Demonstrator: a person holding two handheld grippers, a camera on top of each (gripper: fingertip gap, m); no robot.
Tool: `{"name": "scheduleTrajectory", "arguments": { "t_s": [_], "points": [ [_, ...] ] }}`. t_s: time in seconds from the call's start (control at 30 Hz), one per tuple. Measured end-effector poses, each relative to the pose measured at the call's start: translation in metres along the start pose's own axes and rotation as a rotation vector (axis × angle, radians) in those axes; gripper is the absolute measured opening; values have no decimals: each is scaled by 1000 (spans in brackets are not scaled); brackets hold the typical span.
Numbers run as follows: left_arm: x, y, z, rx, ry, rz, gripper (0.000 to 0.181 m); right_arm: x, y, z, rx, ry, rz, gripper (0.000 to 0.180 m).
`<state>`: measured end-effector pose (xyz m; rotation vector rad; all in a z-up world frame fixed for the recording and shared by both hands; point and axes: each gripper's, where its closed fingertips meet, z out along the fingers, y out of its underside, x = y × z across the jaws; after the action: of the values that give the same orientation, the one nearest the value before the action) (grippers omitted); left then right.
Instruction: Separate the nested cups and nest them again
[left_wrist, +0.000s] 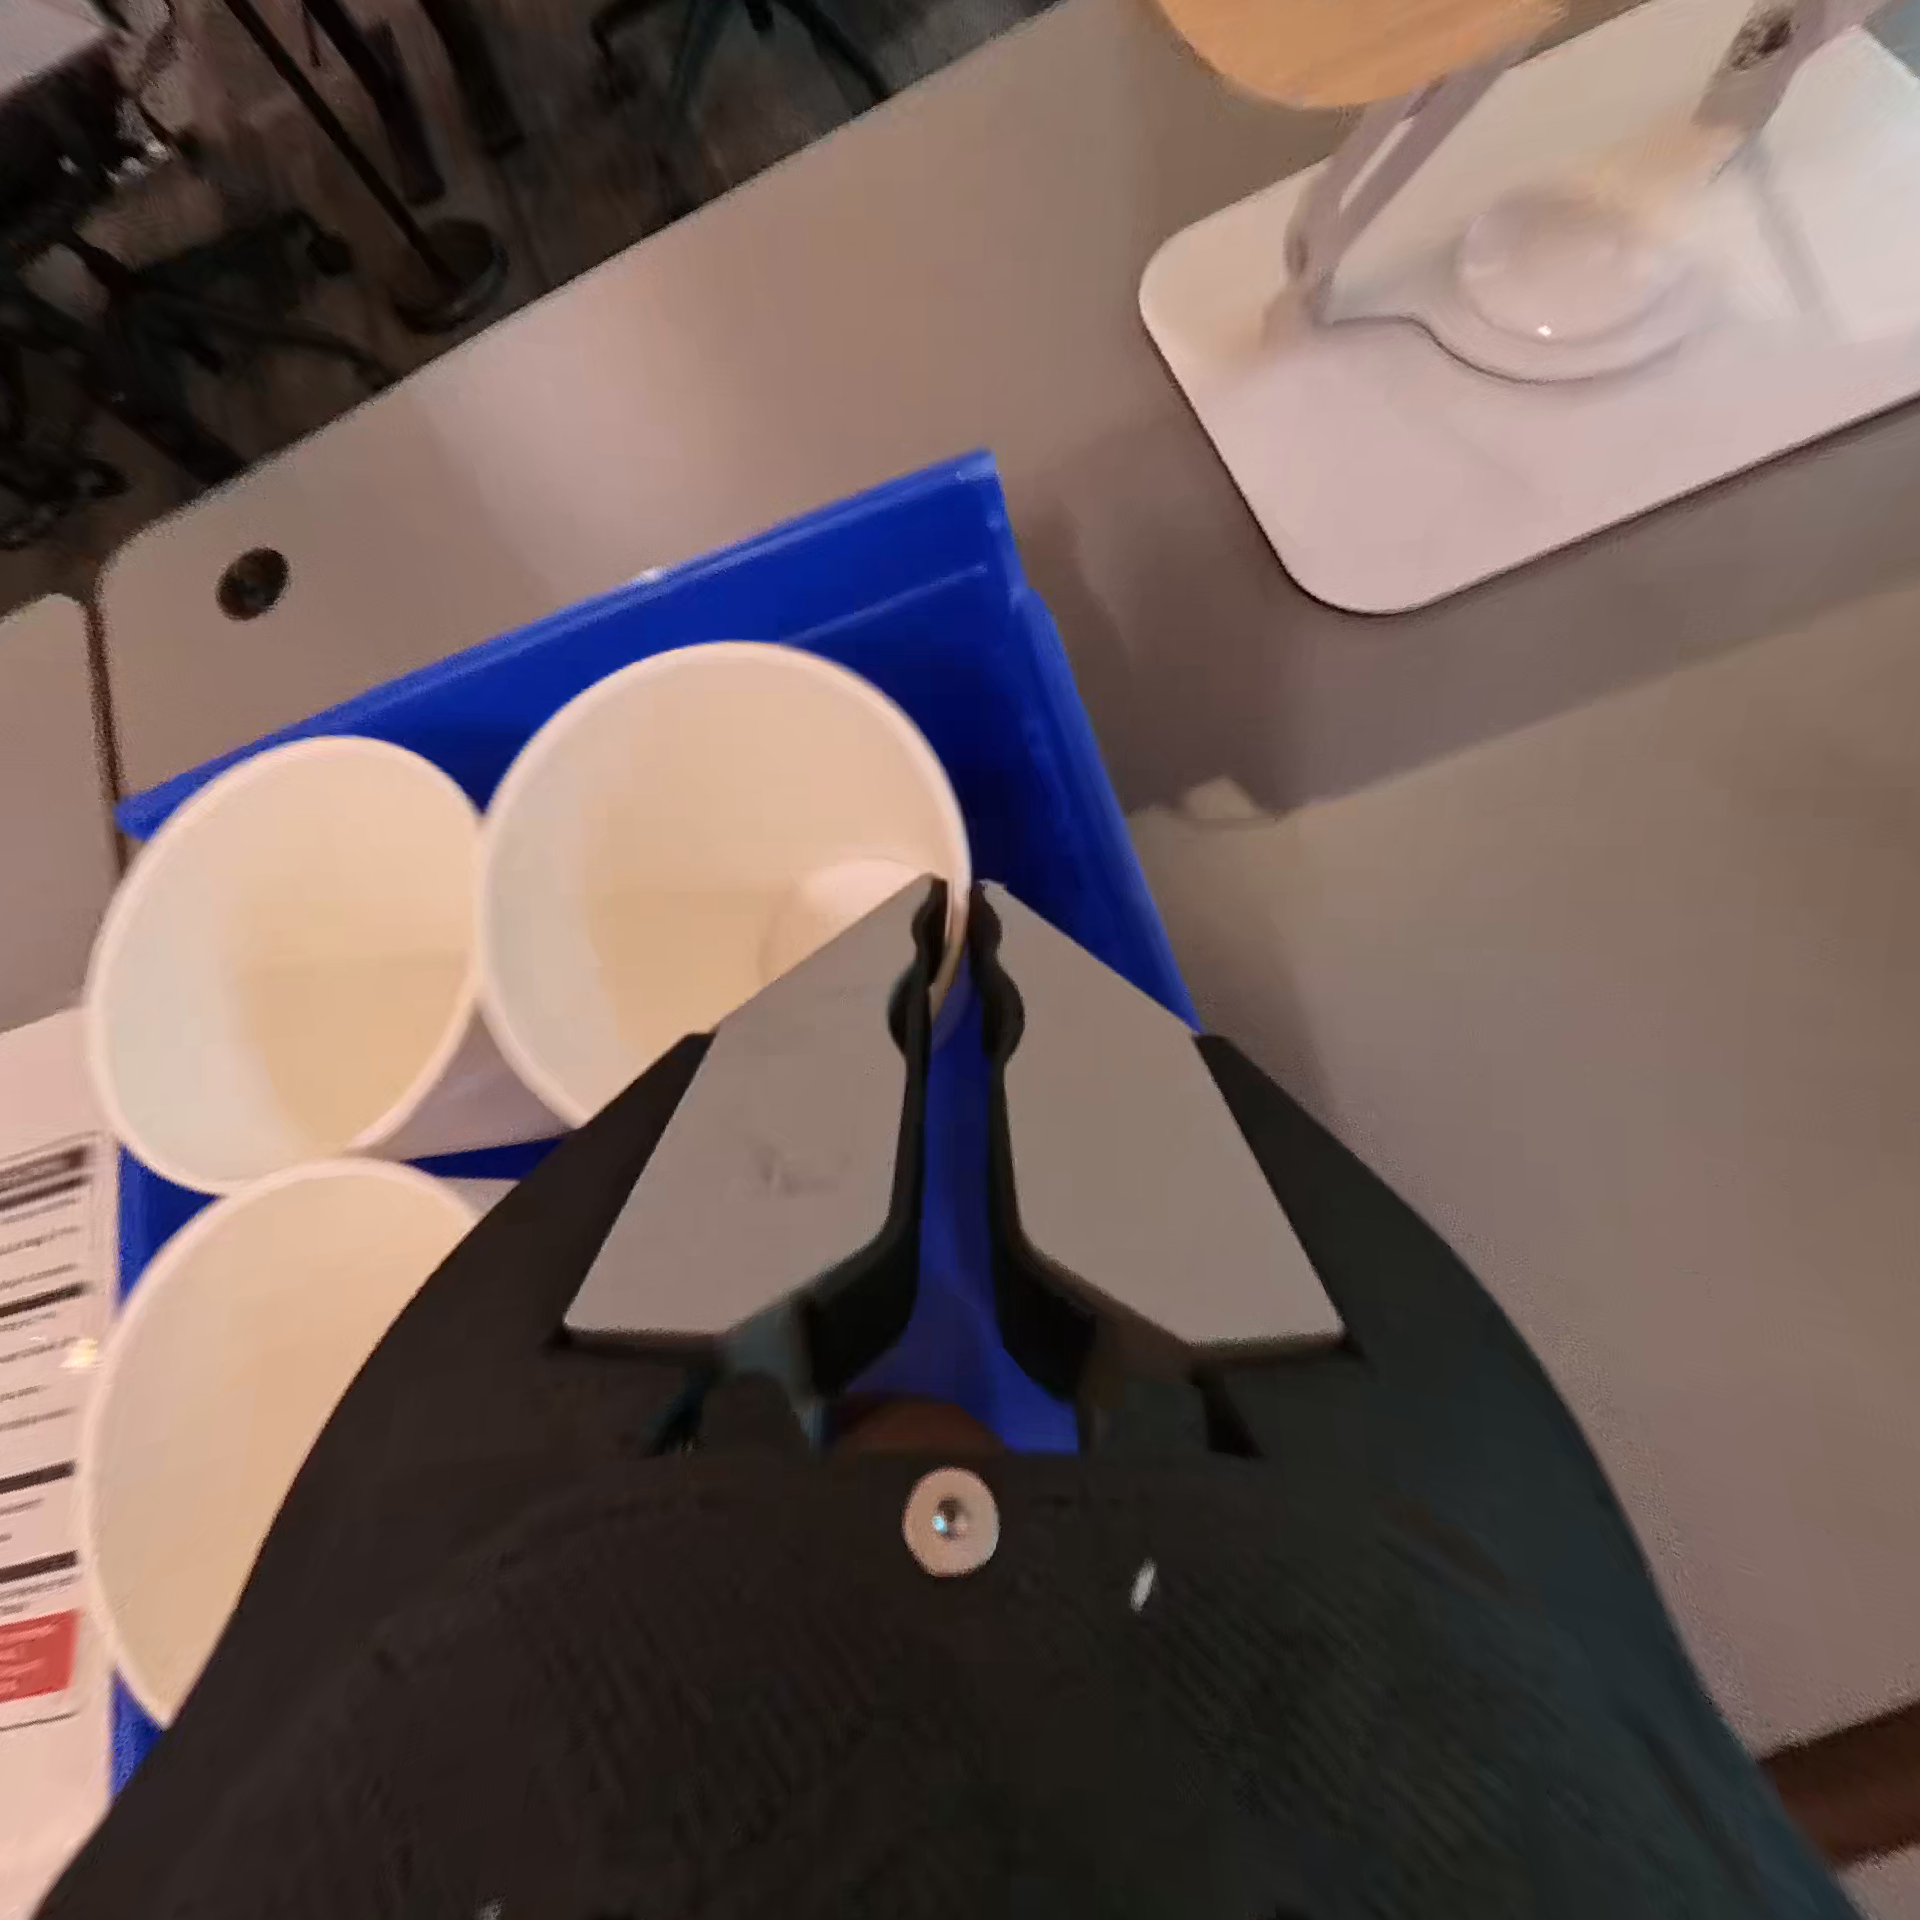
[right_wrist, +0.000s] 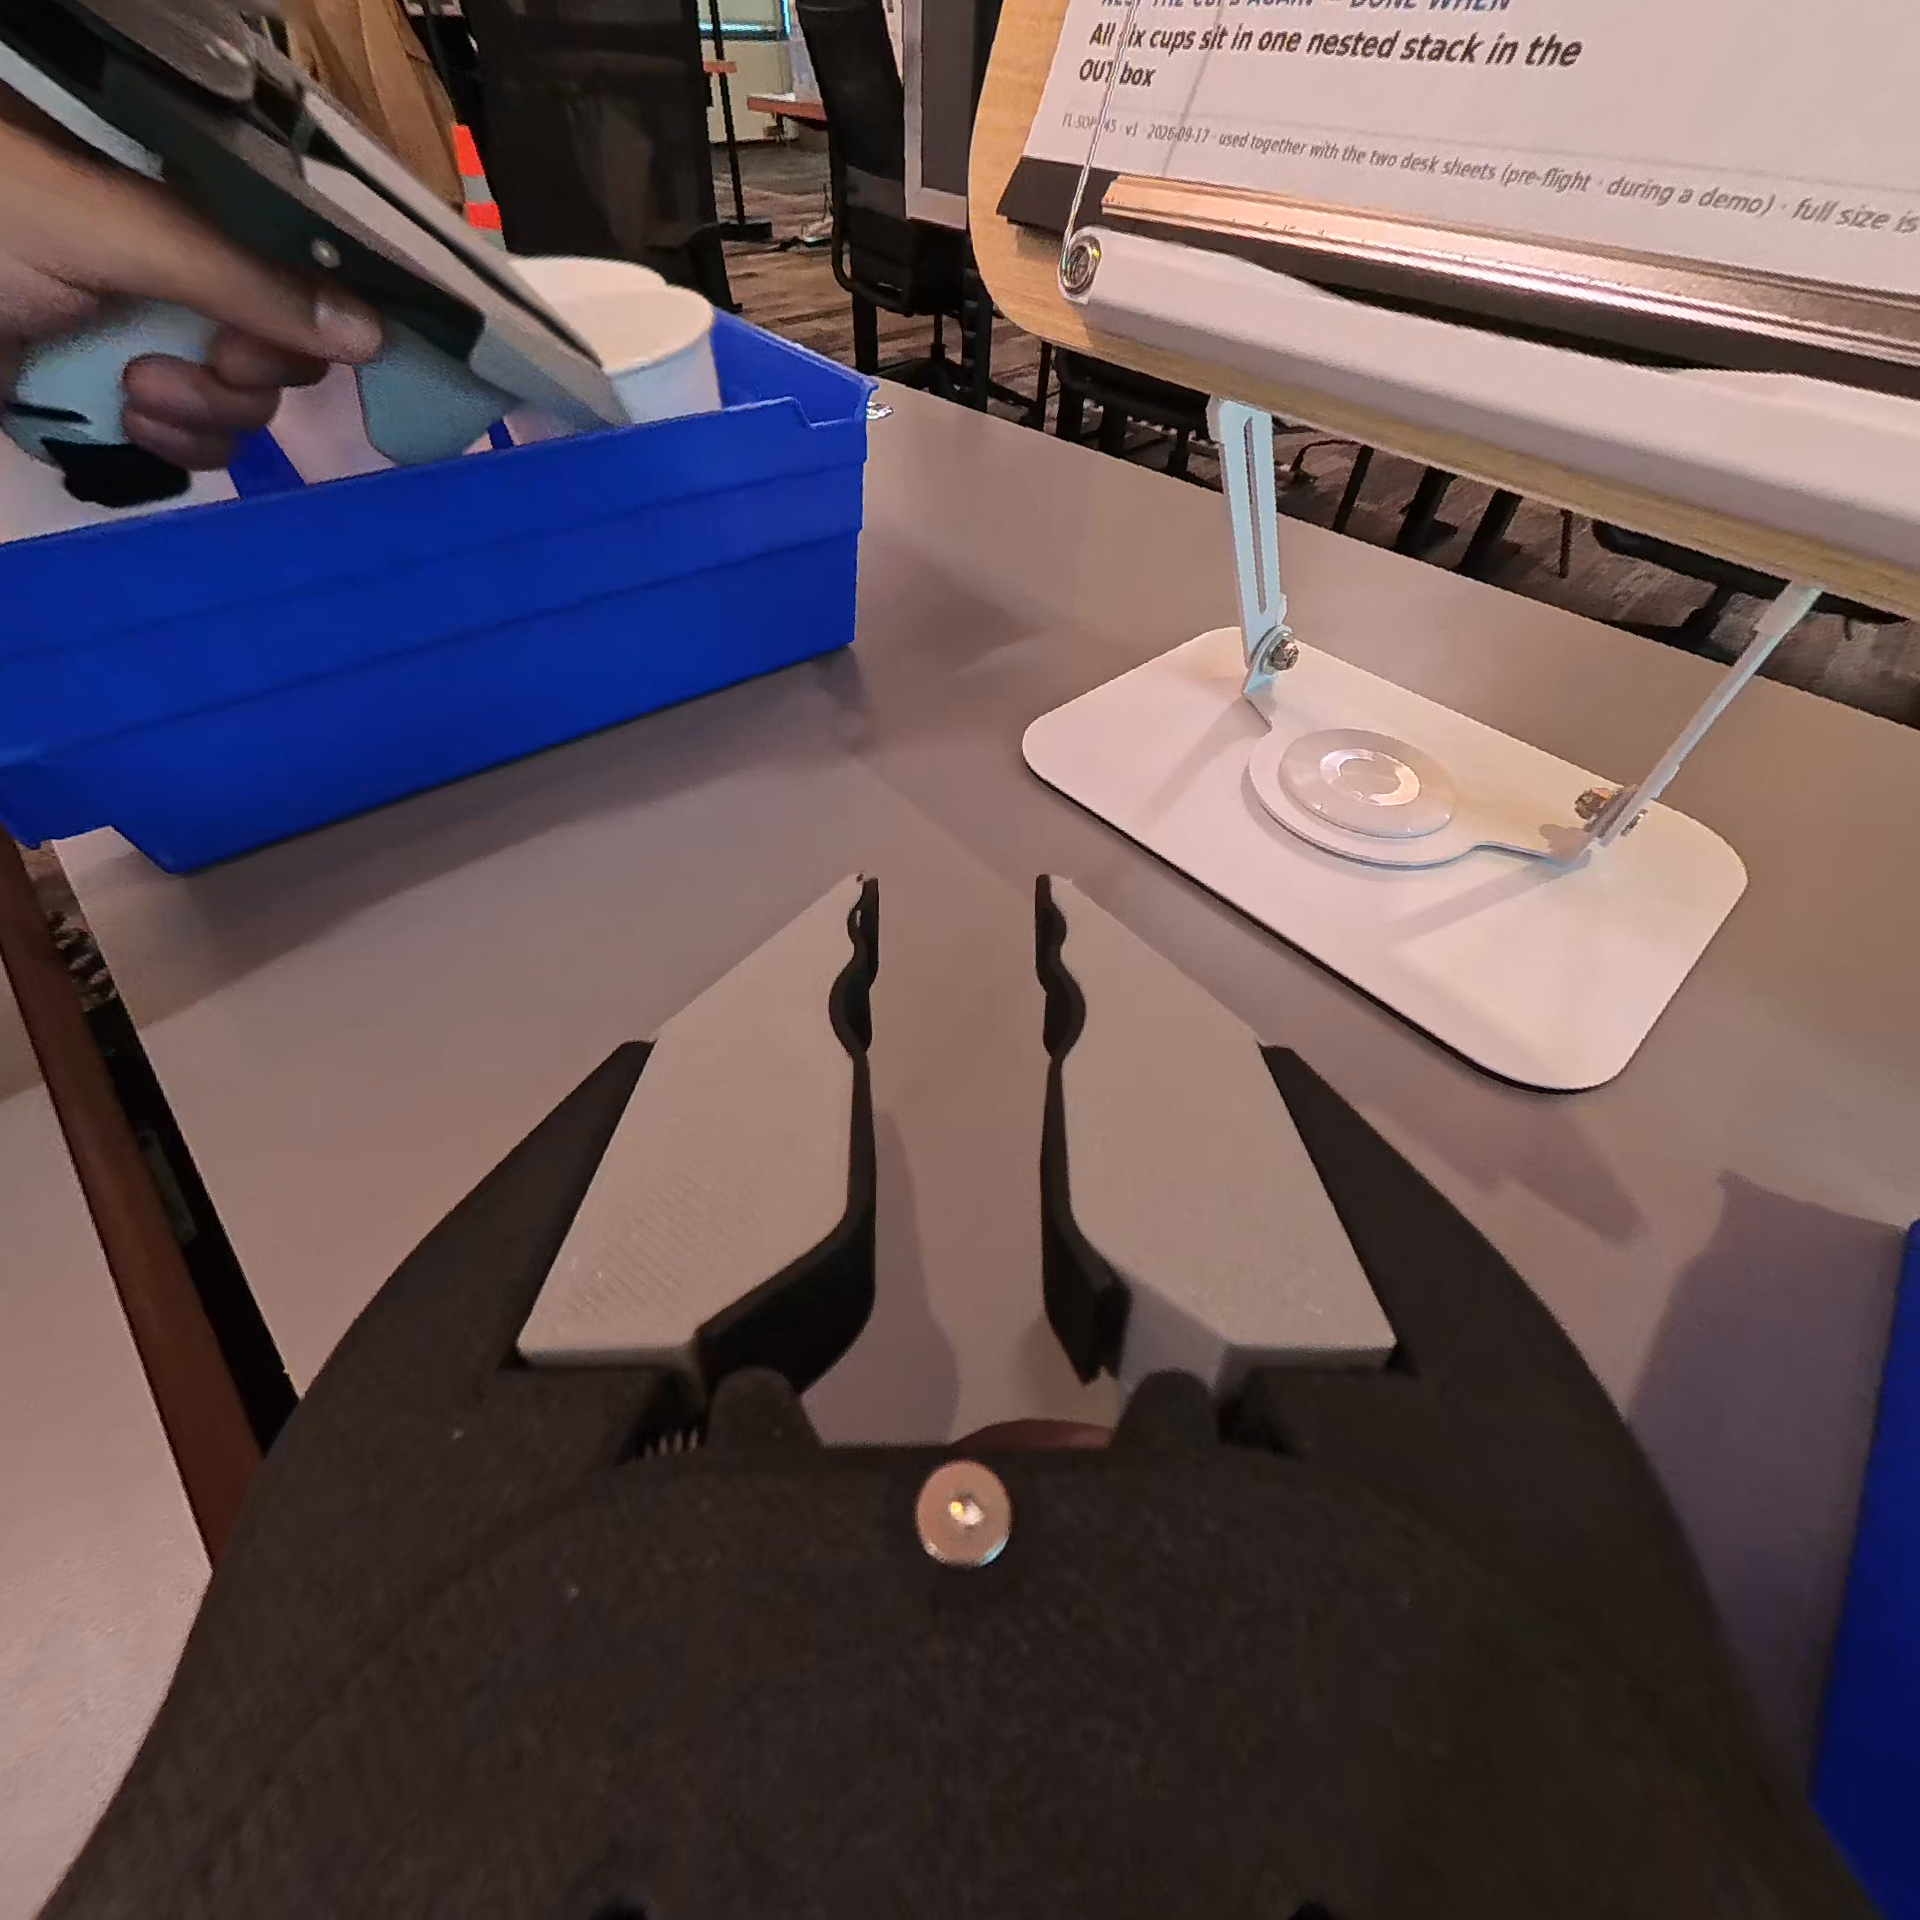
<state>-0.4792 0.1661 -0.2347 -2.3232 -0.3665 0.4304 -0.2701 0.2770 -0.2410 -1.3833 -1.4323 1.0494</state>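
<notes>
In your blue bin (left_wrist: 940, 582) three white paper cups stand open-mouthed: one at the near left (left_wrist: 260, 1382), one behind it (left_wrist: 281, 956), and to its right, rim to rim, a third cup (left_wrist: 717, 862) whose right rim your left gripper (left_wrist: 958, 894) pinches, one finger inside the wall and one outside, nearly closed. To the right, your right gripper (right_wrist: 954, 894) hovers over the bare grey table (right_wrist: 935, 665) with its fingers parted and holding nothing, the white stand base (right_wrist: 1455, 966) just beyond it on the right.
</notes>
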Motion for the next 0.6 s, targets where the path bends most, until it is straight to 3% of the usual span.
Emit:
{"name": "scheduleTrajectory", "arguments": {
  "t_s": [0.13, 0.23, 0.37, 0.6],
  "points": [
    [1, -14, -15, 23, -25, 62, 0, -1, 2, 1, -8, -2, -7, 26],
    [4, -51, -60, 186, -80, 99, 0, -2, 1, 1, -3, -2, -7, 26],
    [52, -89, -113, 405, -16, 224, 0, 0, 0, 0, -1, 5, -9, 26],
    [150, -71, -114, 612, -185, 566, 0, 11, -21, -16, 105, 21, 41, 27]
  ]
}}
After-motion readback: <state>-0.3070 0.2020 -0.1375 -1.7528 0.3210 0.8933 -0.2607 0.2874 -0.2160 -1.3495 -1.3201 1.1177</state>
